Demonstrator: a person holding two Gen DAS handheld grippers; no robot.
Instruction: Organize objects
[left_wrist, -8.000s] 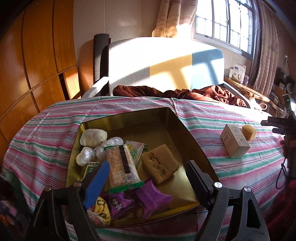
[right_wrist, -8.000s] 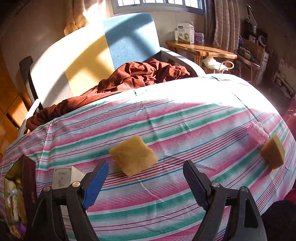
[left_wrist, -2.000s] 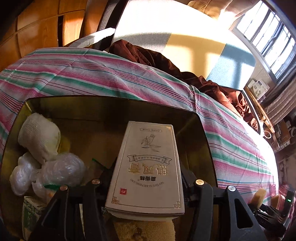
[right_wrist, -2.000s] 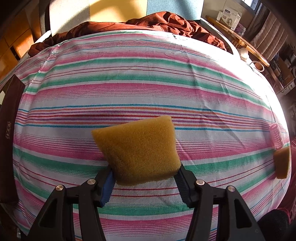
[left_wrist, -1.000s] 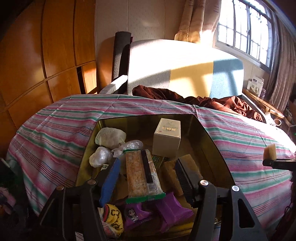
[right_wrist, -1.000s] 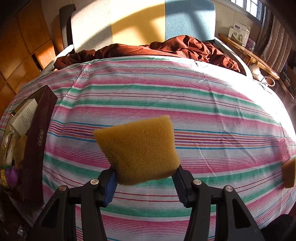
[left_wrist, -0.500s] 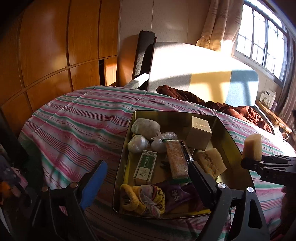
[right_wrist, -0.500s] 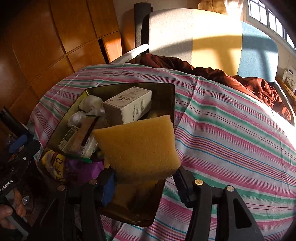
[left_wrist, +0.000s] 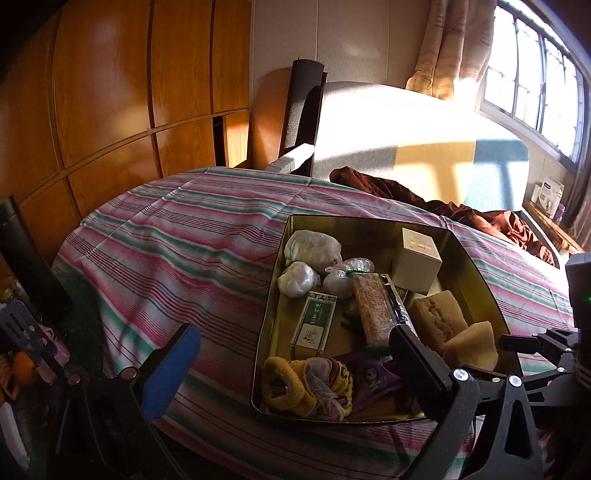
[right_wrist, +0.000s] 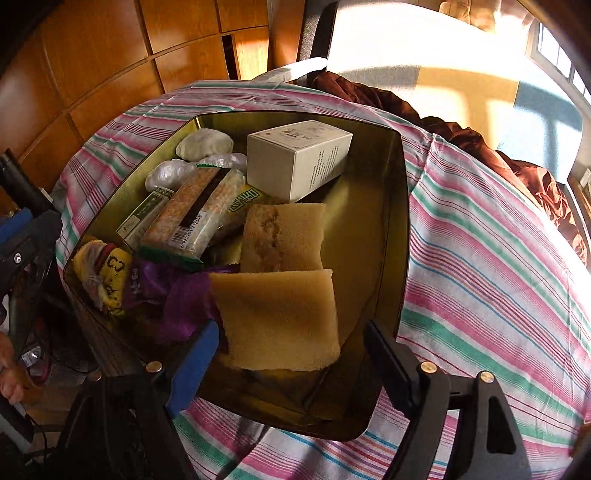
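A gold tin (left_wrist: 476, 280) sits on the striped tablecloth, holding a white box (left_wrist: 417, 262), a cracker pack (left_wrist: 373, 310), wrapped snacks and a worn sponge (left_wrist: 437, 319). My right gripper (right_wrist: 290, 336) hovers over the tin's (right_wrist: 373, 229) near corner with its jaws opening. A yellow sponge (right_wrist: 280, 317) lies between them on the tin's contents; the black pad stands clear of it. In the left wrist view that sponge (left_wrist: 471, 345) rests in the tin's right corner. My left gripper (left_wrist: 293, 350) is at the tin's front left, jaws opening wide, gripping nothing.
The table's cloth (left_wrist: 192, 251) spreads left of the tin and, in the right wrist view, the cloth (right_wrist: 498, 258) to its right. An armchair (left_wrist: 388, 147) with brown fabric (left_wrist: 480, 218) stands behind. Wooden panels (left_wrist: 110, 110) line the left. A hand (right_wrist: 7, 373) shows at lower left.
The right gripper carried the yellow sponge from the bare cloth over the tin and let it go there. The left gripper drew back leftward from the tin and its jaws widened.
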